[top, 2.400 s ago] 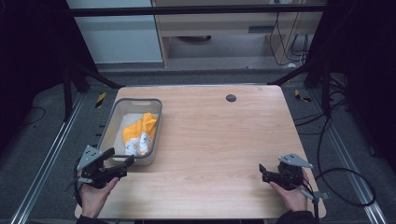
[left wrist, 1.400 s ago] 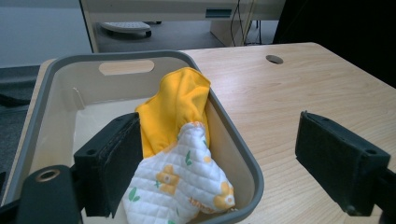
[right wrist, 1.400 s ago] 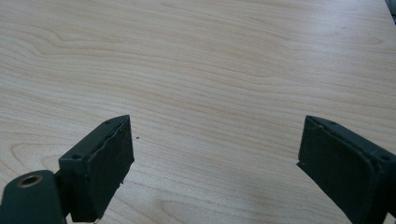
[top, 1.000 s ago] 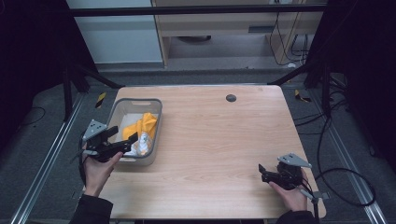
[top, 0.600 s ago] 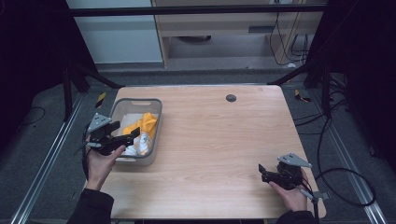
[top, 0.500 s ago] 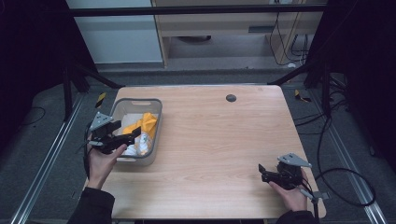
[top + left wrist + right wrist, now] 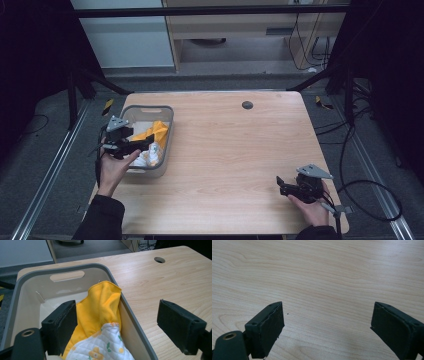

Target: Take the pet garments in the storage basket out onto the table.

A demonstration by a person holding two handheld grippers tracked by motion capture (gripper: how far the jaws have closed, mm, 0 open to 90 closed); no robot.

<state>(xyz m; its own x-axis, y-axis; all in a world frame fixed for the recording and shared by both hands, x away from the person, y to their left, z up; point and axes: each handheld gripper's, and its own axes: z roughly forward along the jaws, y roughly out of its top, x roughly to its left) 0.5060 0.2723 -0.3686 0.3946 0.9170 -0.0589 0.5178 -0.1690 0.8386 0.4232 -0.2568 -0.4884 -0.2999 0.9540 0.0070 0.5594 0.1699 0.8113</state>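
Grey bin [image 7: 167,112] at the left part of the tabletop [image 7: 235,150], long axis running from near edge to far edge, handle slot at the far end. Inside the bin: yellow cloth [image 7: 100,307] bunched against the right wall, peak pointing up and away; white quilted cloth [image 7: 100,347] at its near side. Left tool [image 7: 142,145] over the bin, jaws spread wide, straddling the right wall. Right tool [image 7: 281,184] well apart from the bin, at the near right of the tabletop, jaws spread, nothing between.

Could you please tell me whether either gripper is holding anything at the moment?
Nothing is held: the left gripper is open over the yellow cloth in the bin; the right gripper is open.
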